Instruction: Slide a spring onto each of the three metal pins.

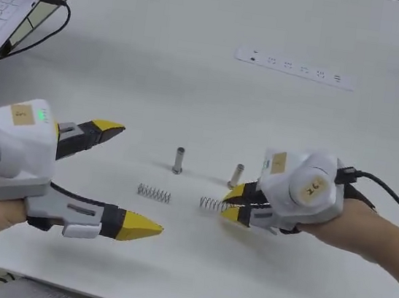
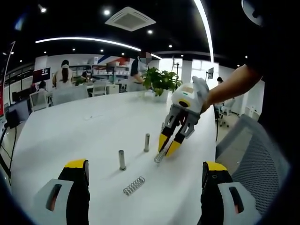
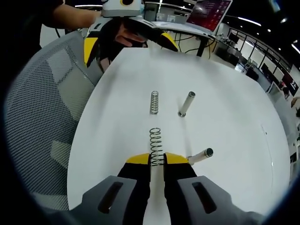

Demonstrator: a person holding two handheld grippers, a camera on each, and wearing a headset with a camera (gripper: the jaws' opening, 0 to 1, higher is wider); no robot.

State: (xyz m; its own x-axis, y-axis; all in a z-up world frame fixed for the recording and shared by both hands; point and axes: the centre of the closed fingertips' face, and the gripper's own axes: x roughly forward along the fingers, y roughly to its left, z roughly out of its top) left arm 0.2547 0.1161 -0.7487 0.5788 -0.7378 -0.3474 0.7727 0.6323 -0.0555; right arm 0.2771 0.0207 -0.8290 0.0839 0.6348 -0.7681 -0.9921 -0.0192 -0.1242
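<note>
The right tool pinches a spring by its end; the left tool is spread. Pushed against a pin, the spring may buckle free.

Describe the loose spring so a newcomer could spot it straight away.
On the white table, find the two metal pins. Just in front of the left one lies the loose spring, flat and untouched; the other spring is clamped in the right tongs.
</note>
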